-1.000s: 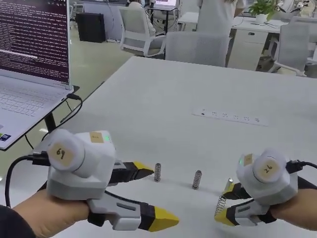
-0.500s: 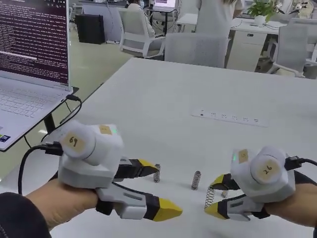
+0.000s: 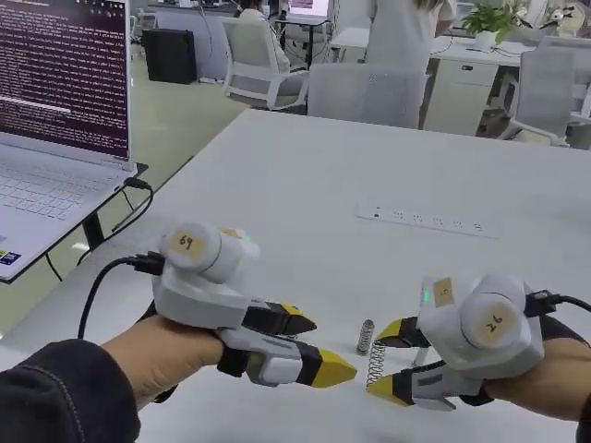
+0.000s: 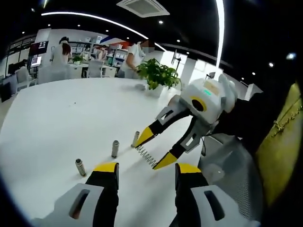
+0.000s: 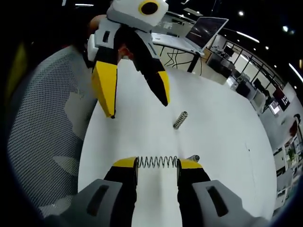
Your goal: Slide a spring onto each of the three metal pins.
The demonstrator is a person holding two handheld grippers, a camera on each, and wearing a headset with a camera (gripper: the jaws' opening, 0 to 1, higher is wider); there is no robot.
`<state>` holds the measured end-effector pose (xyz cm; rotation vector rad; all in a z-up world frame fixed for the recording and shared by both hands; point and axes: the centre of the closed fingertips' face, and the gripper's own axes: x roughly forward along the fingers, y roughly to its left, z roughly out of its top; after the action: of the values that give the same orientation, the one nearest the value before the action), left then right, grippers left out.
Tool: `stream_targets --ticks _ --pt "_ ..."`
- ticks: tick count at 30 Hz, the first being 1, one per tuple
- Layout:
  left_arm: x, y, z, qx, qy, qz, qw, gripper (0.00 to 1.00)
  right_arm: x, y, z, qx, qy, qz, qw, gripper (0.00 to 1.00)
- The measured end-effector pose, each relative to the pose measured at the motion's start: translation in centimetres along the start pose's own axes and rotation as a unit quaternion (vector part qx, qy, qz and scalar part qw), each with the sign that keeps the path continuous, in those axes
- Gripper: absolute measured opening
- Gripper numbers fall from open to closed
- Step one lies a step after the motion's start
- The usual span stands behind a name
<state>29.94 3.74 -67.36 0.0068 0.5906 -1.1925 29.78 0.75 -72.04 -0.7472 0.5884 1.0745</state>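
My right gripper (image 3: 379,360) is shut on a loose spring (image 3: 376,362), held by its two ends between the yellow tips (image 5: 157,162). Just left of it in the head view, a pin wearing a spring (image 3: 366,336) stands on the white table (image 3: 305,185). My left gripper (image 3: 331,349) is open and empty, its tips close to the right gripper's. The left gripper view has two spring-covered pins (image 4: 81,167) (image 4: 115,148) and a bare metal pin (image 4: 135,138) in a row, with the held spring (image 4: 146,156) just in front of the bare pin.
An open laptop (image 3: 55,111) on a stand sits at the left, its cable (image 3: 129,208) trailing onto the table. A white power strip (image 3: 429,221) lies farther back. Office chairs (image 3: 365,88) and a person stand beyond the far edge.
The right gripper carried the spring leftward, past the bare pin. The left gripper swung right and now covers the leftmost pin in the head view. The two grippers' tips have come close together.
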Motion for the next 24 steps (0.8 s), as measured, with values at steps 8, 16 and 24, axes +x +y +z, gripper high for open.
stream_targets --ticks 8,16,24 --pt "1.8 0.0 -0.4 -0.034 0.009 -0.005 0.9994 0.37 -0.2 0.1 0.9 -0.016 -0.011 -0.001 0.9998 0.3" --pt "2.6 0.1 -0.8 -0.044 0.019 -0.004 0.9988 0.33 -0.1 0.4 1.6 -0.033 -0.022 -0.004 0.9992 0.3" --pt "2.9 0.4 -0.9 -0.061 0.018 0.001 0.998 0.28 -0.1 0.4 2.2 -0.051 -0.031 -0.012 0.9981 0.3"
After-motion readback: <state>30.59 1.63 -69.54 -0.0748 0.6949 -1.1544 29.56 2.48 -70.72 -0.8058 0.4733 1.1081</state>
